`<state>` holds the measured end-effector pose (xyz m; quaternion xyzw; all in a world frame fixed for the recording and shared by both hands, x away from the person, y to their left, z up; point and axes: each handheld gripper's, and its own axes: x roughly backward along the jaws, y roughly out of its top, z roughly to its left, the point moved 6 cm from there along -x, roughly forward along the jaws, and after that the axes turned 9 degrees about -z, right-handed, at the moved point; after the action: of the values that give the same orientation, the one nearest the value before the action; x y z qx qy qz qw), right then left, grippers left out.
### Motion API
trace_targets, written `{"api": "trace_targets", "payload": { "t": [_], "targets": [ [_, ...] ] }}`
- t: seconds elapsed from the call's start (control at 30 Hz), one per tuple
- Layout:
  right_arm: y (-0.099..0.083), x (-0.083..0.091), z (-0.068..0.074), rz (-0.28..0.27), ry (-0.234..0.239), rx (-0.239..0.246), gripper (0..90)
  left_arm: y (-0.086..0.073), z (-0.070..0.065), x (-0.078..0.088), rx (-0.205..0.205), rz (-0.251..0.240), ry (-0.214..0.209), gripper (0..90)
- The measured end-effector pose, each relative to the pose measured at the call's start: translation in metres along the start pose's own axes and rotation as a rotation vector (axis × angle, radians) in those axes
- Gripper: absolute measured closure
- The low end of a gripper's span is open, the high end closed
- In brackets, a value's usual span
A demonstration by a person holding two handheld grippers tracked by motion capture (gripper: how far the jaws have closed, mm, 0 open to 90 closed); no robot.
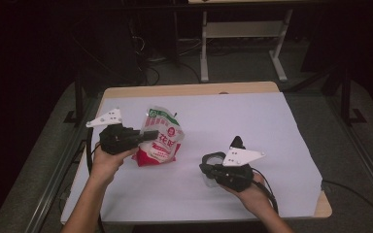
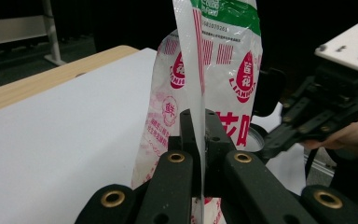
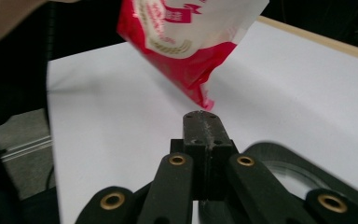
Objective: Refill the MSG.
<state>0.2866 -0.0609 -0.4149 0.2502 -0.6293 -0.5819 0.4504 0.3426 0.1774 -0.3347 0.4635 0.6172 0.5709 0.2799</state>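
Overhead, item one: a printed snack bag (image 1: 158, 137), red at the base and green at the top, stands upright on the white table cover (image 1: 272, 126), left of centre. The left gripper (image 1: 148, 134) meets it from the left at mid-height. The right gripper (image 1: 209, 167) sits well apart to the bag's right, near a round dark-rimmed lid or dish (image 1: 212, 158) lying on the cover.

Left gripper view: the jaws are clamped on the bag's vertical side seam (image 2: 196, 70), which runs straight up out of the grip; the bag's long axis stands upright. The other gripper (image 2: 326, 112) shows beyond the bag.

Right gripper view: the jaws are pressed together with nothing between them. The bag's red bottom corner (image 3: 186, 70) hangs ahead and above, tilted, clear of the fingertips. The round rim (image 3: 279, 161) lies just beside the jaws, below right.

Judgement: the free gripper must travel toward the bag's lower end.
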Motion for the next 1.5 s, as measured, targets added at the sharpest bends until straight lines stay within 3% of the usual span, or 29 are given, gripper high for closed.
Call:
{"api": "trace_targets", "payload": {
  "t": [0.37, 0.4, 0.47, 0.83, 1.03, 1.1, 1.5],
  "targets": [
    [0.010, -0.037, -0.005, 0.001, -0.125, 0.027, 90.0, 0.016, -0.020, -0.003, -0.015, -0.016, -0.052, 90.0],
    [0.011, -0.039, -0.005, -0.004, -0.130, 0.004, 90.0, 0.017, -0.022, -0.003, -0.018, -0.016, -0.051, 90.0],
    [0.012, -0.043, -0.006, -0.003, -0.141, 0.010, 90.0, 0.019, -0.026, -0.004, -0.021, -0.018, -0.063, 90.0],
    [0.017, -0.052, -0.001, -0.013, -0.137, 0.000, 90.0, 0.035, -0.045, -0.012, -0.039, -0.028, -0.108, 90.0],
    [0.023, -0.048, -0.003, -0.059, -0.158, 0.000, 90.0, 0.043, -0.054, -0.013, -0.050, -0.039, -0.119, 90.0],
    [0.025, -0.048, -0.001, -0.080, -0.145, 0.009, 90.0, 0.044, -0.056, -0.014, -0.049, -0.040, -0.126, 90.0],
    [0.016, -0.058, 0.016, -0.069, -0.091, 0.045, 90.0, 0.049, -0.058, -0.028, -0.070, -0.023, -0.149, 90.0]
  ]
}}
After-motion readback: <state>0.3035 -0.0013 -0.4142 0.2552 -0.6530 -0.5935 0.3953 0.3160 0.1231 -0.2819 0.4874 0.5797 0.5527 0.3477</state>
